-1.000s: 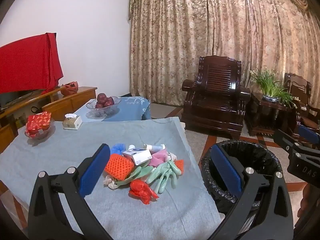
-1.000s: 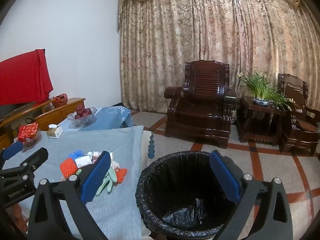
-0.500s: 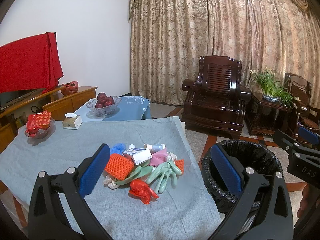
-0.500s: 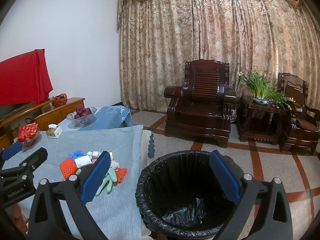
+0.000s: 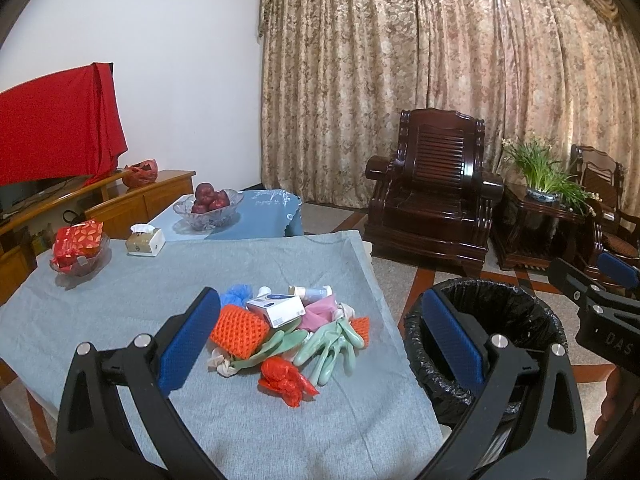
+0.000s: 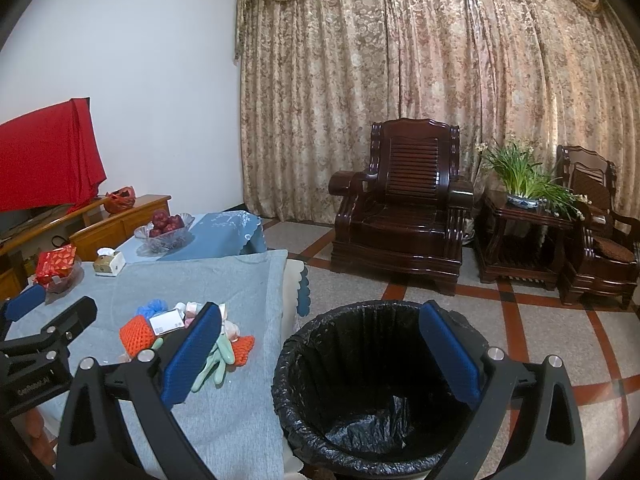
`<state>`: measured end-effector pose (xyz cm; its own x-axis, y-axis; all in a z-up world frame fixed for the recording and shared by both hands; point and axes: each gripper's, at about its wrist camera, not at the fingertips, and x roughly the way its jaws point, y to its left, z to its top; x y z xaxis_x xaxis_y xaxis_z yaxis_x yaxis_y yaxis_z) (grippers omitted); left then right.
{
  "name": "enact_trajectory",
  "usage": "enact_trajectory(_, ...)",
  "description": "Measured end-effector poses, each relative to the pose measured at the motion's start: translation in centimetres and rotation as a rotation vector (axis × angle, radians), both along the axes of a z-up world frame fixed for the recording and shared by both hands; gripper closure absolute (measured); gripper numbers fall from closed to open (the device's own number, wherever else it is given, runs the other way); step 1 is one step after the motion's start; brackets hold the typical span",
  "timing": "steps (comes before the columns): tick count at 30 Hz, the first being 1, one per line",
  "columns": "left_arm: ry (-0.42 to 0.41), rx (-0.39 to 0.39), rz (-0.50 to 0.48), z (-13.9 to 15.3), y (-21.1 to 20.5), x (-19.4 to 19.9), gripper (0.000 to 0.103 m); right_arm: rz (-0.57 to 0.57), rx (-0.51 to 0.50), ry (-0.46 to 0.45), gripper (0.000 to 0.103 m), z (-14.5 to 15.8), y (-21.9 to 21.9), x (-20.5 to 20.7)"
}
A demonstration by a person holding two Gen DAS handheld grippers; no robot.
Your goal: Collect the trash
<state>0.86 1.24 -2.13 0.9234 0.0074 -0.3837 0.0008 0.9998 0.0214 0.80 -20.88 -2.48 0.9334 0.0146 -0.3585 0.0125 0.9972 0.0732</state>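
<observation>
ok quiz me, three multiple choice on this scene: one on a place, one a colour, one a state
1. Where is the bin?
A. on the table
B. on the floor beside the table
C. under the armchair

2. What colour is the bin liner?
A. black
B. white
C. blue

3. How is the left gripper?
A. shut on a glove
B. shut, empty
C. open, empty

Answers: 1 B, it stands off the table edge; 2 A, glossy black plastic folds over the rim; 3 C, its jaws stand wide with nothing between.

black gripper [image 5: 320,344] frames, blue finger pads [image 5: 188,342], silver screws
</observation>
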Motion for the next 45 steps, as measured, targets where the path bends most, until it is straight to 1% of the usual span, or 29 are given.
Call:
enact_trajectory(7, 0.004, 0.0, 0.0, -1.3, 0.7, 0.0, 0.005, 0.0, 0.001, 0.002, 0.006, 0.0, 0.0, 0.0)
enact_trajectory(8, 0.001, 0.001, 0.002, -0.3, 0.2, 0.6, 0.005, 0.0, 0.002, 0.003, 0.006, -0.2, -0.2, 0.1)
enact_trajectory(9, 0.002, 0.0, 0.0, 0.0, 0.0, 0.6, 0.005, 0.001, 0.003, 0.004, 0.006, -0.5, -0.5, 0.1)
enact_trajectory(11, 0.004, 0.0, 0.0, -0.3, 0.2, 0.7, 0.005, 0.001, 0.003, 0.004, 0.006, -0.8, -0.5, 0.2)
enact_trajectory(13, 0.004, 0.001, 0.0, -0.7, 0.4, 0.8, 0.005, 0.002, 0.002, 0.005, 0.006, -2.0, -0.4, 0.3)
enact_trajectory(16, 0.004, 0.002, 0.0, -1.2, 0.7, 0.8, 0.005, 0.001, 0.003, 0.005, 0.006, -1.6, -0.3, 0.3)
enact_trajectory(17, 0.004, 0.002, 0.0, -1.4, 0.8, 0.8, 0.005, 0.001, 0.003, 0.006, 0.006, -1.9, -0.4, 0.3)
enact_trajectory(18, 0.006, 0.001, 0.004, -0.1, -0.2, 0.2, 0.005, 0.001, 0.004, 0.007, 0.006, -1.8, -0.4, 0.3)
enact_trajectory(25, 0.008, 0.001, 0.005, -0.2, -0.3, 0.2, 0.005, 0.002, 0.003, 0.006, 0.006, -2.1, -0.5, 0.3)
enact_trajectory(29, 0.01, 0.002, 0.006, -0.7, -0.1, 0.2, 0.005, 0.0, 0.004, 0.008, 0.006, -1.8, -0.4, 0.3)
enact_trajectory(41, 0.012, 0.001, 0.005, -0.5, -0.2, 0.2, 0.005, 0.001, 0.004, 0.01, 0.006, -1.8, -0.4, 0.4)
enact_trajectory(43, 0.014, 0.0, 0.006, -1.1, -0.1, 0.3, 0.005, 0.0, 0.003, 0.01, 0.006, -2.0, -0.4, 0.4)
enact_trajectory(45, 0.015, -0.001, 0.006, -1.1, -0.1, 0.4, 0.005, 0.002, 0.005, 0.01, 0.006, -1.9, -0.4, 0.4)
